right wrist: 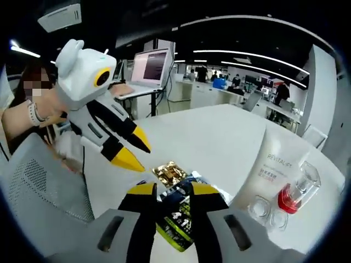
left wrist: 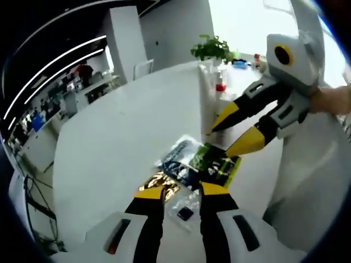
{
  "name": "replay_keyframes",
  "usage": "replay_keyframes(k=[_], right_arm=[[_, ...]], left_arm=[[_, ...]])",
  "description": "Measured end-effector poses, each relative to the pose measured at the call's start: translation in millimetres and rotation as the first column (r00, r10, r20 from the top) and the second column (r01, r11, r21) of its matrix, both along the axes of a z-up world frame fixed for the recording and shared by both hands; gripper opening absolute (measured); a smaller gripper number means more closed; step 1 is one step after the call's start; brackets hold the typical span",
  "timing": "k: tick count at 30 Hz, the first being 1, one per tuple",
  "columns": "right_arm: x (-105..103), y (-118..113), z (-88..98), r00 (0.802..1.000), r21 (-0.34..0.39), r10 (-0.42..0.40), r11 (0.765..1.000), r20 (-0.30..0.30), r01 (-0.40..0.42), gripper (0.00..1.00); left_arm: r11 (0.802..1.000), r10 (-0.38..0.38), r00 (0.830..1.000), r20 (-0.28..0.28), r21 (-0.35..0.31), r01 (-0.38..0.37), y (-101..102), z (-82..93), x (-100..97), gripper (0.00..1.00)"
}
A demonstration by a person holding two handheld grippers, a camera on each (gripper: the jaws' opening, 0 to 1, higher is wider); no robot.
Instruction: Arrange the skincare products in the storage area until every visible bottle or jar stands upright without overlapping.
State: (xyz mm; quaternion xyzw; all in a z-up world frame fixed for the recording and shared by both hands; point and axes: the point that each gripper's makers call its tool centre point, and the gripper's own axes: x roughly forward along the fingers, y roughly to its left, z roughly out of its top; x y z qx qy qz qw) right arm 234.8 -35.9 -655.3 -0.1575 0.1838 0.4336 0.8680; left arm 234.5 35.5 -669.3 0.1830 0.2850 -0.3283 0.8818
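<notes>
— Where do the skincare things stand from your claws?

— On the round white table (right wrist: 219,137), the tall white tube (right wrist: 277,159) stands upright, far right of your right gripper (right wrist: 173,192). The clear bottle with red liquid (right wrist: 296,192) stands touching it, and two small clear jars (right wrist: 266,211) just beside.

— And the flat sachets?

— The green-and-black sachet (right wrist: 175,222), long axis along the jaws, lies between your right gripper's spread jaws; the gold sachet (right wrist: 170,172) lies just beyond. Your left gripper (right wrist: 131,150) hovers spread over them.

A round white table (right wrist: 219,137) carries flat sachets (right wrist: 174,219) at six o'clock and a white tube (right wrist: 277,164) at three.
</notes>
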Motion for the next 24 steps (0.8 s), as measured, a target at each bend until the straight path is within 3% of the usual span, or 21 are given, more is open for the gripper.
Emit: replay_keyframes(k=[10, 17, 24], right_arm=[[-20.2, -26.8, 20.2, 0.998, 0.005, -0.049, 0.999, 0.039, 0.049, 0.36], [-23.9, -48.2, 22.7, 0.995, 0.008, -0.098, 0.995, 0.033, 0.098, 0.46], [-19.7, -80.8, 21.2, 0.978, 0.004, -0.205, 0.979, 0.033, 0.205, 0.65]], left_arm=[[0.999, 0.002, 1.000, 0.026, -0.037, -0.001, -4.3, 12.5, -16.9, 0.36], [0.999, 0.027, 0.999, 0.033, -0.043, -0.025, -4.9, 14.4, -26.9, 0.45], [0.997, 0.059, 0.997, 0.045, -0.058, -0.056, -1.0, 18.6, -33.7, 0.54]])
